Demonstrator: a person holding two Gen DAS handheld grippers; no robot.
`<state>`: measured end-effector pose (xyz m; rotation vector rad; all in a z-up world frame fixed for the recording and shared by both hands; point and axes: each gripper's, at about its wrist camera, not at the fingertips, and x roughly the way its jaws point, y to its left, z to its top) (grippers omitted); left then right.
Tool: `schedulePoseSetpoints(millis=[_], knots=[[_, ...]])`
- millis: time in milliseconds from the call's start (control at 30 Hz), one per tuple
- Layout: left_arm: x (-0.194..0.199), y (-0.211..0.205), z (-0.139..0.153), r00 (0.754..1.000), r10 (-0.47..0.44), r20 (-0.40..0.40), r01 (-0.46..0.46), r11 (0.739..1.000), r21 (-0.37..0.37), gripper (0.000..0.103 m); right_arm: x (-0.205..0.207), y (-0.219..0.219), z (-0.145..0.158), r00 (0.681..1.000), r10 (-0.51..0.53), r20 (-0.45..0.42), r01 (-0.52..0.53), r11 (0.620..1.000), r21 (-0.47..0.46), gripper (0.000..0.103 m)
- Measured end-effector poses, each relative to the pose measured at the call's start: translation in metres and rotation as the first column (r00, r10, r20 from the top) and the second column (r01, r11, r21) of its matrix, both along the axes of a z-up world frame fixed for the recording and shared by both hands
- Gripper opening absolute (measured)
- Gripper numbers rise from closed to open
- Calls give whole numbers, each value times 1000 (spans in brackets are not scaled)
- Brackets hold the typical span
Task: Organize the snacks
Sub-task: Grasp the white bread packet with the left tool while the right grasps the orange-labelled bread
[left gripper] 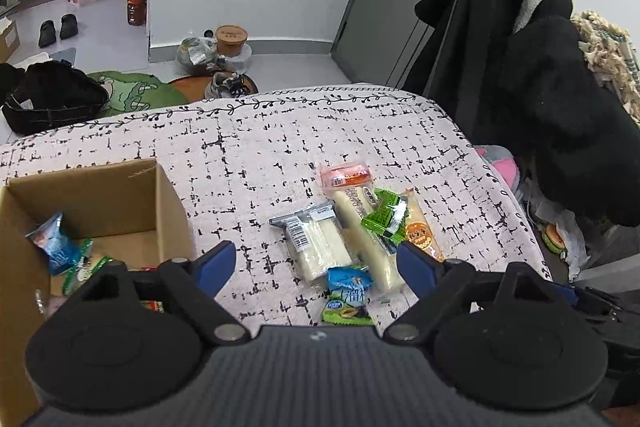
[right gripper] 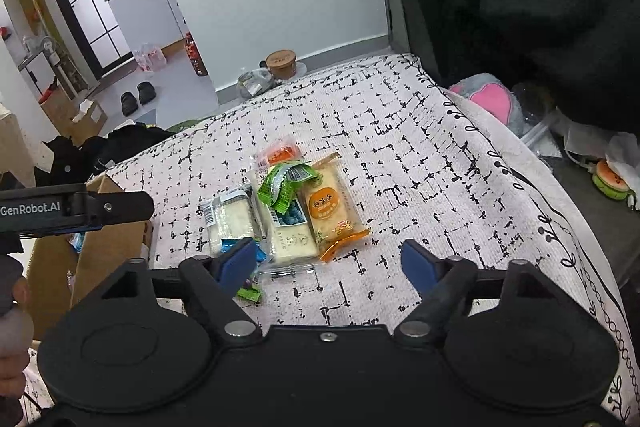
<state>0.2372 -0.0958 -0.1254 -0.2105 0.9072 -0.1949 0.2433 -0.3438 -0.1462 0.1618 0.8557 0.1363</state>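
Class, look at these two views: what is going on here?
A person is sorting snacks into a cardboard box. A pile of packets lies on the patterned tablecloth; a few packets are already in the box. The left tool and right tool hover open over the pile, holding nothing.

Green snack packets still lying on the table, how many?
2: a crumpled green foil packet atop the long white bread packs, and a small green packet at the pile's near edge. Others may hide underneath.
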Motion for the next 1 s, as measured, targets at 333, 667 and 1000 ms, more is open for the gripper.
schedulePoseSetpoints(millis=[333,667,1000], knots=[[30,-15,-29,997,8,-79,-8,1000,11,77,30,-13,-21,998,4,-66,-3,1000,15,64],[61,-28,-57,990,19,-137,-16,1000,24,74,54,-11,-38,994,34,-104,-30,999,32,58],[88,-44,-82,982,28,-187,-10,995,95,73,74,-7,-47,994,35,-108,-33,999,23,57]])
